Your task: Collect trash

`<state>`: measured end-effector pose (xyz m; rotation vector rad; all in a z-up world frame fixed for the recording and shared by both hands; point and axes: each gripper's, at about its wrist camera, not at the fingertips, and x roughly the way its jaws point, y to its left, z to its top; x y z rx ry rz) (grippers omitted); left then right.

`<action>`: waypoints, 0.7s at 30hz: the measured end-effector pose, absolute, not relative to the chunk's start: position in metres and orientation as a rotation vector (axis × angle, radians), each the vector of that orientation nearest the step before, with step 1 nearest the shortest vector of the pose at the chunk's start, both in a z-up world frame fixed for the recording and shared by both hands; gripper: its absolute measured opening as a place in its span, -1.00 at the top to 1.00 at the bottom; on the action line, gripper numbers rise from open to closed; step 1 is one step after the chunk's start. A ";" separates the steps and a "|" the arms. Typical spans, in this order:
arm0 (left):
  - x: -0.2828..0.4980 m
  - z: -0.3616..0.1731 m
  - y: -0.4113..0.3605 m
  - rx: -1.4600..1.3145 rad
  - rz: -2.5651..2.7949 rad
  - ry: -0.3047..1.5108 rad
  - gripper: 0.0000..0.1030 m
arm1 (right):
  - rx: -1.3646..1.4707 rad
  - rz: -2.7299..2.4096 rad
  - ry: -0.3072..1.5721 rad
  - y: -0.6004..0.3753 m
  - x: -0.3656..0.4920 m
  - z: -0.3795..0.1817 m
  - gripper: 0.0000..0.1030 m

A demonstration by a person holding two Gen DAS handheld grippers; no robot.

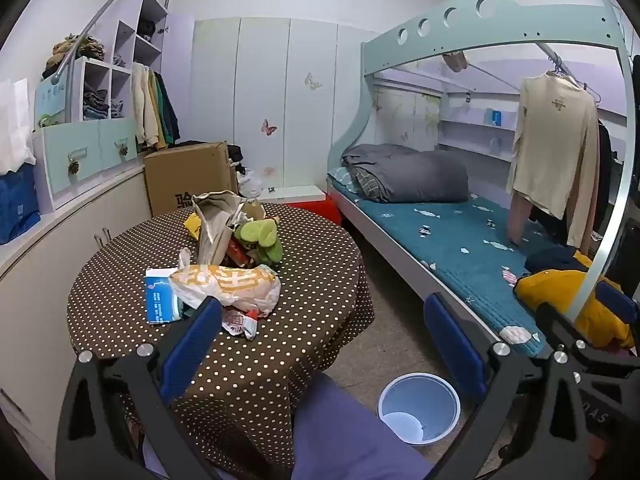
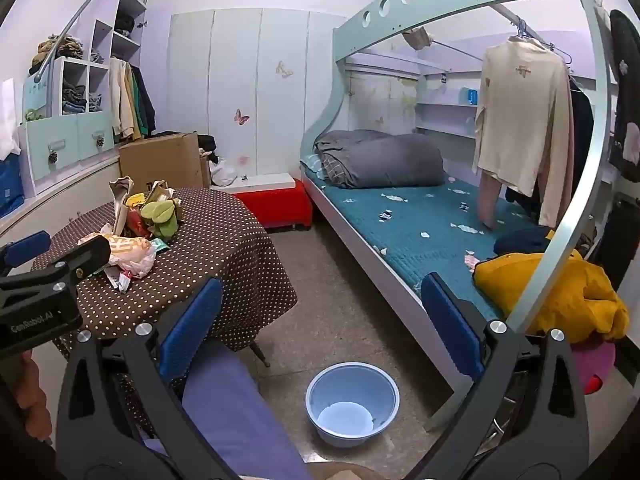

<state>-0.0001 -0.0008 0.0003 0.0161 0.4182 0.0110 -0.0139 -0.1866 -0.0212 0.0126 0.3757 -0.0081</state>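
both the left gripper (image 1: pixel 324 344) and right gripper (image 2: pixel 320 332) are held wide apart, empty. crumpled orange-and-white plastic wrapper (image 1: pixel 232 286) lies at ten o'clock on the round polka-dot table (image 1: pixel 304 264); loose scraps could be dropped short of the pale blue plastic bin (image 1: pixel 418 408) at five o'clock.

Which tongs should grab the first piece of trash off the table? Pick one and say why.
Left. The left tongs stand open with one finger beside the plastic bag on the table. The right tongs, also open, face the floor and the blue bin.
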 end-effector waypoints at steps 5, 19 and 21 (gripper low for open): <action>-0.002 0.001 0.000 -0.004 0.010 0.425 -0.92 | 0.011 -0.001 0.379 -0.186 -0.013 -0.021 -0.89; -0.002 -0.001 0.000 -0.004 0.012 0.427 -0.92 | 0.027 0.029 0.391 -0.182 -0.008 -0.024 -0.89; -0.002 -0.001 0.000 -0.003 0.016 0.425 -0.92 | 0.027 0.035 0.391 -0.181 -0.008 -0.024 -0.89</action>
